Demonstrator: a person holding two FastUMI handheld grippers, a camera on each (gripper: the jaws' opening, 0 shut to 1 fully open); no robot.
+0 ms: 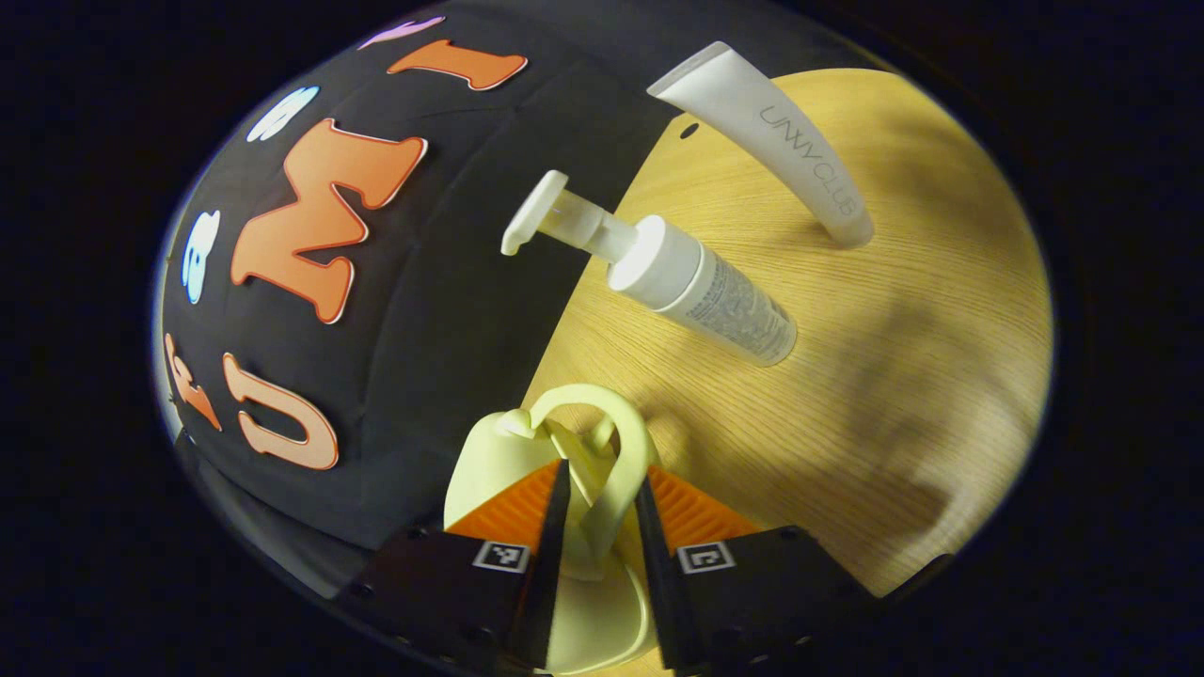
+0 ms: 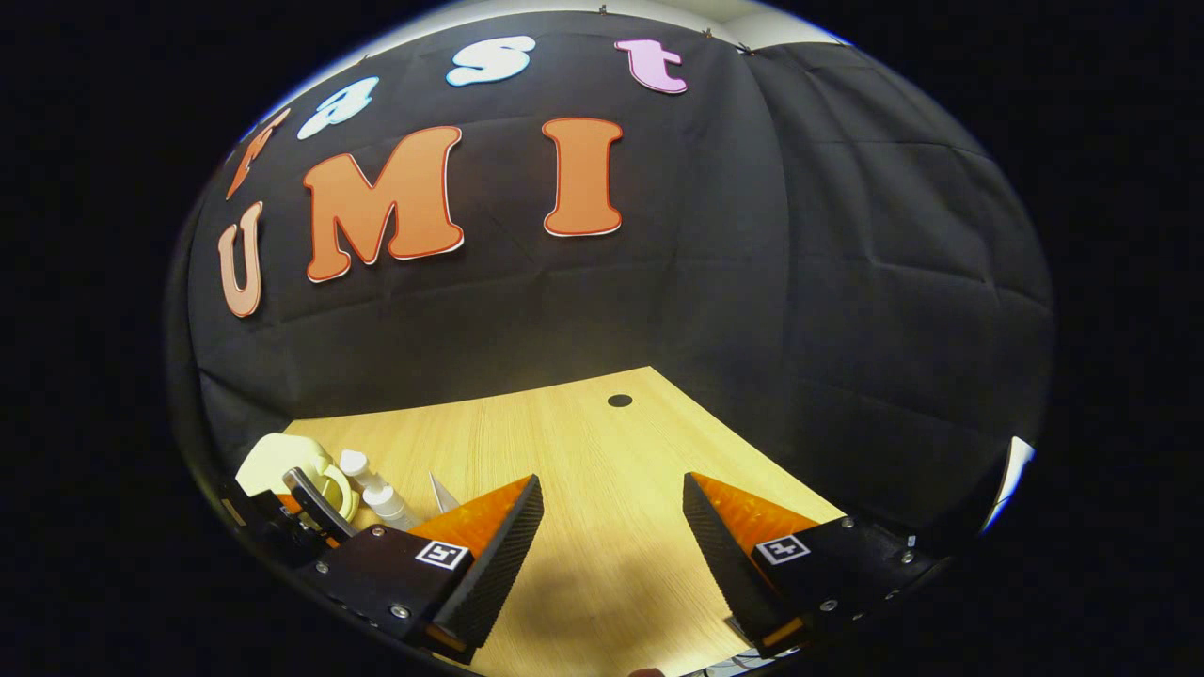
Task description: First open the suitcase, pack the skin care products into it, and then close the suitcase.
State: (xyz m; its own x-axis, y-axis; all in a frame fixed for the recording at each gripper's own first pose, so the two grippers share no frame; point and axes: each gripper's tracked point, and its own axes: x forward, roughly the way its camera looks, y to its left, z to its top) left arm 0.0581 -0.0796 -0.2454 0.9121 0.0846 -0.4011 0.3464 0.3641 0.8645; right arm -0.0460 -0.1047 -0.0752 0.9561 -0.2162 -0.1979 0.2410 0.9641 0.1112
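The left gripper [image 1: 602, 489] clamps the pale yellow suitcase's handle [image 1: 621, 442]; its body [image 1: 489, 461] is largely hidden. Beyond the suitcase, a pump bottle [image 1: 696, 291] and tube [image 1: 781, 141] stand on the surface [image 1: 894, 376]. The right gripper [image 2: 611, 527] hangs open, empty.

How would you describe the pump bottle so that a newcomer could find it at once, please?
On the wooden table, beyond the pale yellow suitcase gripped by the left claw, two white containers stand. The pump bottle is the nearer; unlike the flat-ended tube, it has a spouted pump head.
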